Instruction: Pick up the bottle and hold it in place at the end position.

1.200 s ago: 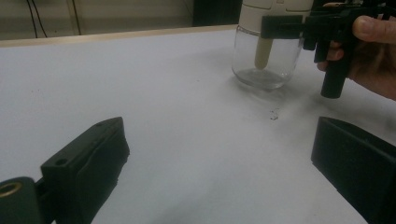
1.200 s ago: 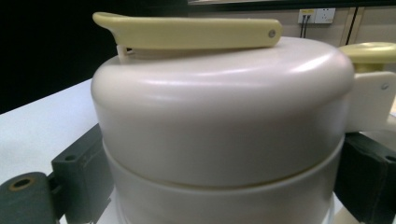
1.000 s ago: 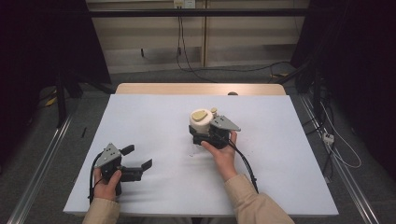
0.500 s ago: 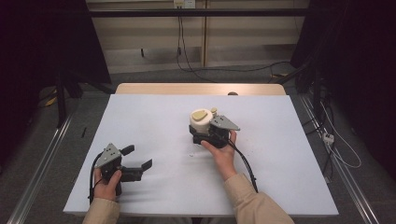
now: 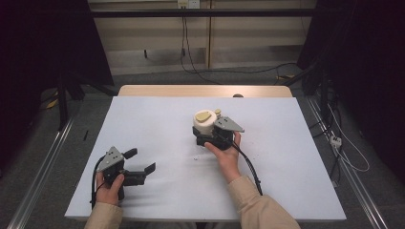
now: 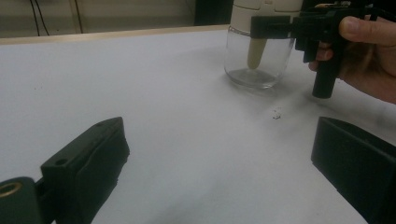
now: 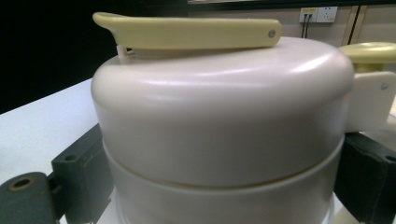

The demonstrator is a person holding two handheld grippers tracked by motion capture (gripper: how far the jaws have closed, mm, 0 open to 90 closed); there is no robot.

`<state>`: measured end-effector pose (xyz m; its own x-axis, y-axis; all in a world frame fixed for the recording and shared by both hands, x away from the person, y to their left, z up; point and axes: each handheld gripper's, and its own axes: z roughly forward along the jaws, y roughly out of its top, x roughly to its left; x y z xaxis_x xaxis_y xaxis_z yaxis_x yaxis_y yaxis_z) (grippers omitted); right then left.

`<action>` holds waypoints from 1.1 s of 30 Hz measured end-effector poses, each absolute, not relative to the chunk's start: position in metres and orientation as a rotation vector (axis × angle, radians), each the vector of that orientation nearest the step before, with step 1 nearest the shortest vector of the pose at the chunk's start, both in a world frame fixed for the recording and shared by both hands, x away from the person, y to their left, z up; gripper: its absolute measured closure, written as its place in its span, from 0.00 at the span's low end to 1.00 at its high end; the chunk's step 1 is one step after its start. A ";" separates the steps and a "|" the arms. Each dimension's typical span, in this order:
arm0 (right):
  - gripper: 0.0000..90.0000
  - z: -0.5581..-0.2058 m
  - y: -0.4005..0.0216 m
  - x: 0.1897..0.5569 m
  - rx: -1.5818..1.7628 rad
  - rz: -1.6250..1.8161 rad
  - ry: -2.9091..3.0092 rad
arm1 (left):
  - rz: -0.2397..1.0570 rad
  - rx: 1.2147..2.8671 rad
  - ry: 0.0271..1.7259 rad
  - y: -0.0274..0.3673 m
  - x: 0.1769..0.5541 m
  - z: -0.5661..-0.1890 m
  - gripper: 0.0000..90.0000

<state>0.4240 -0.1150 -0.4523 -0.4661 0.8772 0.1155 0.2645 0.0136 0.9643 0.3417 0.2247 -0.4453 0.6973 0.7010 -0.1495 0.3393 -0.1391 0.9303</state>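
Jar [image 5: 206,125] with the cream lid is standing upright mid-table, and I am clamping my right claw [image 5: 206,136] around that lid from the near side, 1 jaw on each flank. My left claw [image 5: 138,162] is resting on the white table [image 5: 286,157] near its front-left corner, jaws spread apart, holding nothing.

From my seat I see a white worktop [image 5: 157,124] on grey floor [image 5: 47,143], beige wall panels [image 5: 153,33] behind with dangling cables [image 5: 184,47], darkness flanking both sides.
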 end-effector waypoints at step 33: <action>0.08 -0.453 -0.105 0.427 1.136 1.477 1.782 | 0.395 1.733 0.839 0.227 0.341 -0.445 0.04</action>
